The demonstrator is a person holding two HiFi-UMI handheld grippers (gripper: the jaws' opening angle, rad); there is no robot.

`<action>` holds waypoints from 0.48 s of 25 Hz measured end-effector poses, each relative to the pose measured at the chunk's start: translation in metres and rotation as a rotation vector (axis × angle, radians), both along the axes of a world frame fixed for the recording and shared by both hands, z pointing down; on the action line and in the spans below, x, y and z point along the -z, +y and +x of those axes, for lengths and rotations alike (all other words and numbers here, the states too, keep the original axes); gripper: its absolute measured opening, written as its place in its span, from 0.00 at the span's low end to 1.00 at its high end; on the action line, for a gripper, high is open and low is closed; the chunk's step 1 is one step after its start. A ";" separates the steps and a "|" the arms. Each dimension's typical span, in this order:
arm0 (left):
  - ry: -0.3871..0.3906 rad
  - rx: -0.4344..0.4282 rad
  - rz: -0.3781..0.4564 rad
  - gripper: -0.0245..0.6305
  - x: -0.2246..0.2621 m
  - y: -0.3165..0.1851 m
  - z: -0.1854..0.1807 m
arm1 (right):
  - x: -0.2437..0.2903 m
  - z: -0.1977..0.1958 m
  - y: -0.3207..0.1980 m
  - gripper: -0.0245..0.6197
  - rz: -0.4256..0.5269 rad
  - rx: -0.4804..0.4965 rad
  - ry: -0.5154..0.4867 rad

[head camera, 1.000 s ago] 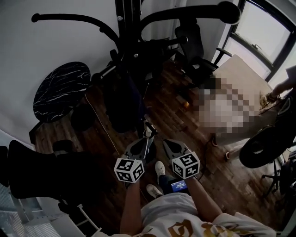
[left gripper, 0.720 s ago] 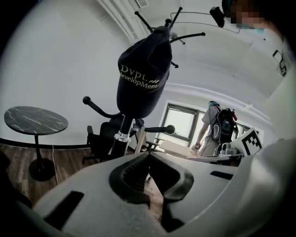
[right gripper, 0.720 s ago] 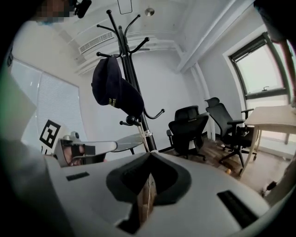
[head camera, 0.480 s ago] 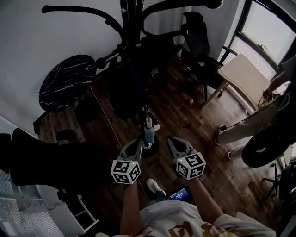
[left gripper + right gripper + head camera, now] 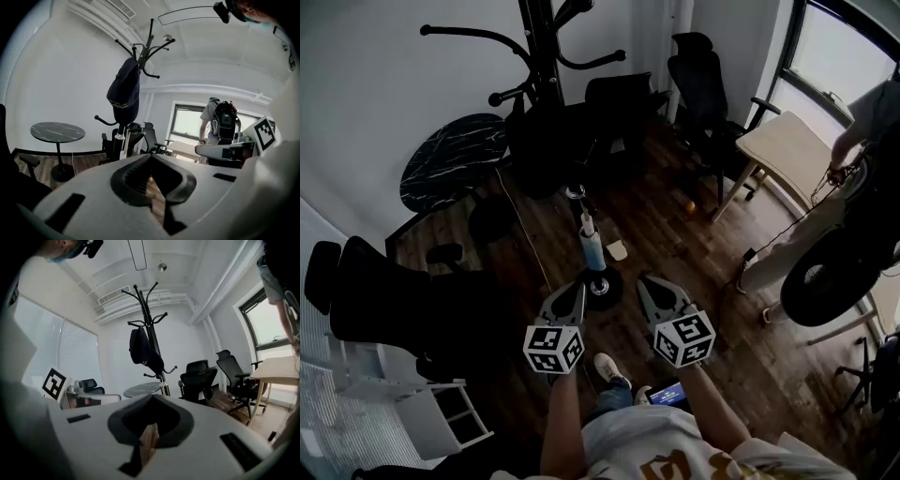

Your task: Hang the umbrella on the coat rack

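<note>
Umbrella (image 5: 124, 91): dark, folded, seen hanging from an upper hook of the coat rack (image 5: 539, 47). It hangs down along the pole, clear of the floor. In the right gripper view the same dark bundle is seen high on the rack, just beside the pole. Neither gripper is in contact with it; both are held well apart from the rack.

Left gripper (image 5: 151, 158): jaws are brought together at the tips. Nothing is held; only wooden floor (image 5: 675, 234) is seen through the gap behind the tips.

Right gripper (image 5: 151, 398): jaws are likewise closed tip to tip. Nothing is held, and floor is seen through the opening behind them.

In the head view the two grippers are held side by side, low in the frame, both pointed towards the base of the rack (image 5: 602, 287). The marker cubes (image 5: 553, 349) are turned towards the camera.

Surroundings: a round table with a dark marbled top (image 5: 455, 159) is placed to the left of the rack, near the wall. Black office chairs (image 5: 698, 75) are placed to the right of the rack. A light wooden worktop (image 5: 787, 150) is set by the window. A person with a backpack (image 5: 220, 124) is seen standing at the window side of the room.
</note>
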State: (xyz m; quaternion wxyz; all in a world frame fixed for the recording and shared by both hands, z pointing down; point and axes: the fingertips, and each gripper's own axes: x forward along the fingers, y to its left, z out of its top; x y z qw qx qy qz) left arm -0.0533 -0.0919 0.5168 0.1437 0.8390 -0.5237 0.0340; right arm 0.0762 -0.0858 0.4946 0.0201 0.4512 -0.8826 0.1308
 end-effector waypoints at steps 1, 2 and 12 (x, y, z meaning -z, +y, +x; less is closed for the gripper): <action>-0.011 0.014 0.012 0.07 0.005 0.009 0.003 | 0.004 0.003 0.009 0.06 0.010 0.009 -0.011; -0.023 0.026 0.025 0.07 0.009 0.018 0.005 | 0.007 0.005 0.017 0.06 0.018 0.016 -0.014; -0.073 0.079 0.153 0.07 0.040 0.079 0.031 | 0.012 0.021 0.074 0.06 0.026 0.022 0.042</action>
